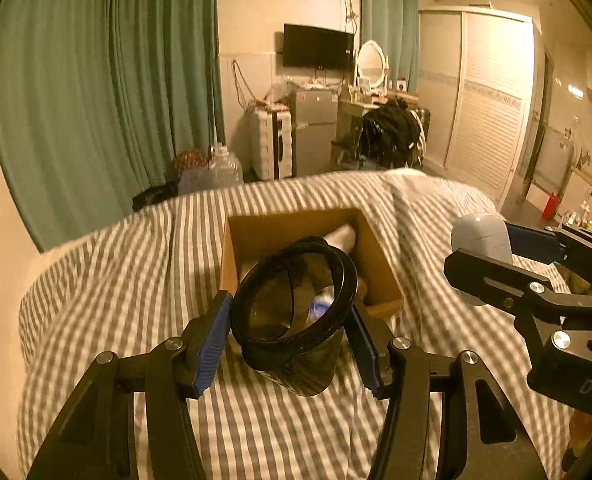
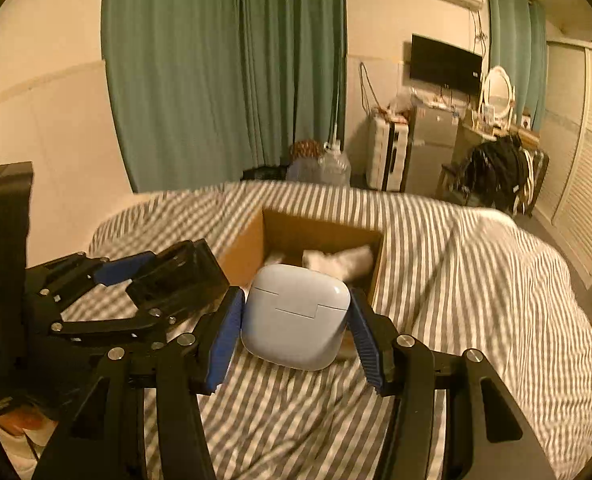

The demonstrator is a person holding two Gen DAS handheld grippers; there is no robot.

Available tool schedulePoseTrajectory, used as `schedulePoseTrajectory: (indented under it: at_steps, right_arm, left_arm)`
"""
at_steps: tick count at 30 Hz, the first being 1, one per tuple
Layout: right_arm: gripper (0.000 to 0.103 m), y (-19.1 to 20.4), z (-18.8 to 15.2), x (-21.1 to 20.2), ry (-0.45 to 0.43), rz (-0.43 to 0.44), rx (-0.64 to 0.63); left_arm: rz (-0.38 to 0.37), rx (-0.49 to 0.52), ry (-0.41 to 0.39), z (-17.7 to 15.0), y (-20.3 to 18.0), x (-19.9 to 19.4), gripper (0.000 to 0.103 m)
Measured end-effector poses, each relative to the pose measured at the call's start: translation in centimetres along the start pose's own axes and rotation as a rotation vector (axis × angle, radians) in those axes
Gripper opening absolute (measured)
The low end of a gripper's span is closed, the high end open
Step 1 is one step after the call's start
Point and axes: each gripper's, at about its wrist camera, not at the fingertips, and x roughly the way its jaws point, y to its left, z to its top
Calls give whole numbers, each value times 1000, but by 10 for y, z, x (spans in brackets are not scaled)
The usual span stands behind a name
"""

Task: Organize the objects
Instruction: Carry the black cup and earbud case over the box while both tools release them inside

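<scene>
My left gripper [image 1: 290,344] is shut on a dark see-through container [image 1: 296,312] with a black round rim, held above the bed just in front of an open cardboard box [image 1: 380,264]. My right gripper [image 2: 296,332] is shut on a pale blue earbud case [image 2: 296,314], held near the box's [image 2: 320,228] front edge. In the left wrist view the case [image 1: 482,236] and right gripper [image 1: 508,268] show at the right. In the right wrist view the left gripper [image 2: 152,276] shows at the left. White crumpled items [image 2: 338,260] lie inside the box.
The box sits on a bed with a grey-and-white striped cover [image 1: 136,280]. Green curtains [image 1: 96,80], large water bottles [image 1: 224,168], a small fridge [image 1: 314,128], a suitcase [image 1: 268,144], a dressing table with mirror [image 1: 370,64] and a louvred wardrobe [image 1: 488,96] stand beyond.
</scene>
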Motion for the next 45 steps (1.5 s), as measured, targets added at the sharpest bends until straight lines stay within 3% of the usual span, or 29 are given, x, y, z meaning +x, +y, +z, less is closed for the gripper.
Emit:
schedulePoseTrajectory:
  at_steps: [9,16,32,45]
  right_arm:
    - [53,-13,67,27,-57,15,-17]
    - [53,-27,89,76,-47,23,9]
    - [53,-63,64,218,158,28,71]
    - [53,-81,43,271,274,-20,81]
  left_arm:
    - [19,11,-54,63,12,31,57]
    - [34,17,-32,85,26,82,57]
    - [-1,36,146,47,35,212,57]
    - [-26,84,189,30,23,230,57]
